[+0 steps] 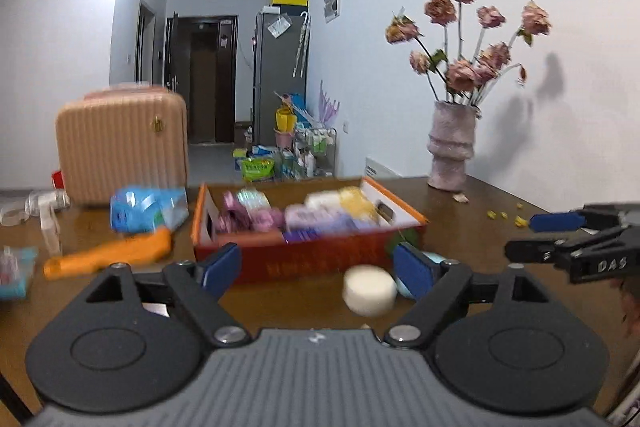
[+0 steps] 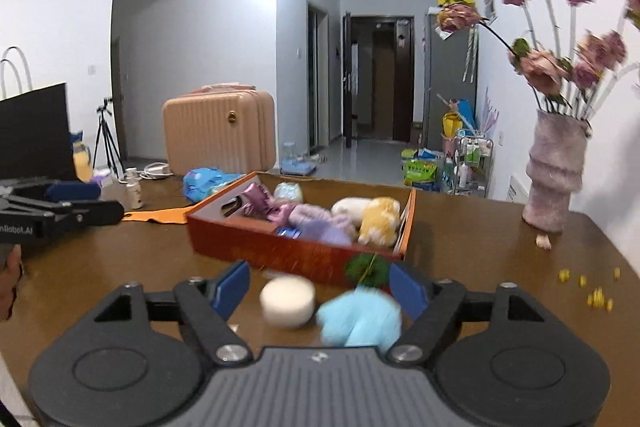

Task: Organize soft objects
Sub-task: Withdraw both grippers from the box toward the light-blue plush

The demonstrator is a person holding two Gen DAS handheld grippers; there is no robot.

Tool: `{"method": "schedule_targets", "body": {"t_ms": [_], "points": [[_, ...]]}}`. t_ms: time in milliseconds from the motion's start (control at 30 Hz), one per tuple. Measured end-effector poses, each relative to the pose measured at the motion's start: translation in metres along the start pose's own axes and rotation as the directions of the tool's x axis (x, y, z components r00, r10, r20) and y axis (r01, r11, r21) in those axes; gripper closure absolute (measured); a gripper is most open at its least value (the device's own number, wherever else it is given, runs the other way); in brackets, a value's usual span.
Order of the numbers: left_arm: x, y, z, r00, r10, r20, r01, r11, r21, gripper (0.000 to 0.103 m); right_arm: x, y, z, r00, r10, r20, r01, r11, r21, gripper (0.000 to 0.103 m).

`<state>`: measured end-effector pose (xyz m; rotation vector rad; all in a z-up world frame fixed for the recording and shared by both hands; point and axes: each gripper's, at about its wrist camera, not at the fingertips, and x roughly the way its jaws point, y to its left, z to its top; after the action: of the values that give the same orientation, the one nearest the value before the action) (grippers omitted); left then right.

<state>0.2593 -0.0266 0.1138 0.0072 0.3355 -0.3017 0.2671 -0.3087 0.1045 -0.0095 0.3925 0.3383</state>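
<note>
An orange-red cardboard box stands on the brown table, filled with soft items in pink, lilac, white and yellow. In front of it lie a white round puff and a light blue fluffy thing. My left gripper is open before the box, the puff lying loose near its right finger. My right gripper is open too; the puff and the blue fluffy thing lie between its fingers, not gripped. Each gripper shows at the edge of the other's view.
A pink ribbed suitcase stands behind the box at left. A blue plastic bag and an orange cloth lie left of the box. A vase of dried roses stands at the right wall, with yellow crumbs nearby.
</note>
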Motion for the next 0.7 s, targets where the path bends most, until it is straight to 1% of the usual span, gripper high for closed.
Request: {"method": "schedule_targets", "body": {"t_ms": [67, 167, 267, 367, 500, 700], "points": [[-0.012, -0.008, -0.020, 1.000, -0.007, -0.018, 0.007, 1.000, -0.019, 0.018, -0.011, 0.010, -0.024, 1.000, -0.010, 0.005, 0.010, 1.000, 0.020, 0.023], [-0.024, -0.016, -0.050, 0.999, -0.005, -0.050, 0.003, 1.000, -0.031, 0.018, -0.026, 0.024, -0.058, 0.999, -0.051, 0.014, 0.050, 0.998, 0.027, 0.022], [-0.023, -0.018, -0.065, 0.994, -0.014, -0.109, 0.010, 0.999, -0.043, 0.018, -0.033, 0.031, -0.075, 0.999, -0.037, -0.014, 0.037, 0.999, 0.030, 0.022], [-0.022, -0.018, -0.066, 0.994, 0.004, -0.106, -0.008, 0.999, -0.042, 0.018, -0.033, 0.031, -0.077, 0.998, -0.059, -0.019, 0.059, 0.998, 0.017, 0.022], [-0.016, -0.017, -0.062, 0.995, -0.002, -0.101, -0.003, 0.999, -0.054, 0.018, -0.027, 0.024, -0.073, 0.998, -0.060, -0.017, 0.061, 0.997, 0.045, 0.022], [0.014, -0.019, -0.065, 0.988, -0.013, -0.153, 0.004, 0.998, -0.058, 0.018, -0.002, 0.013, -0.069, 0.997, -0.058, -0.042, 0.060, 0.997, 0.055, 0.022]]}}
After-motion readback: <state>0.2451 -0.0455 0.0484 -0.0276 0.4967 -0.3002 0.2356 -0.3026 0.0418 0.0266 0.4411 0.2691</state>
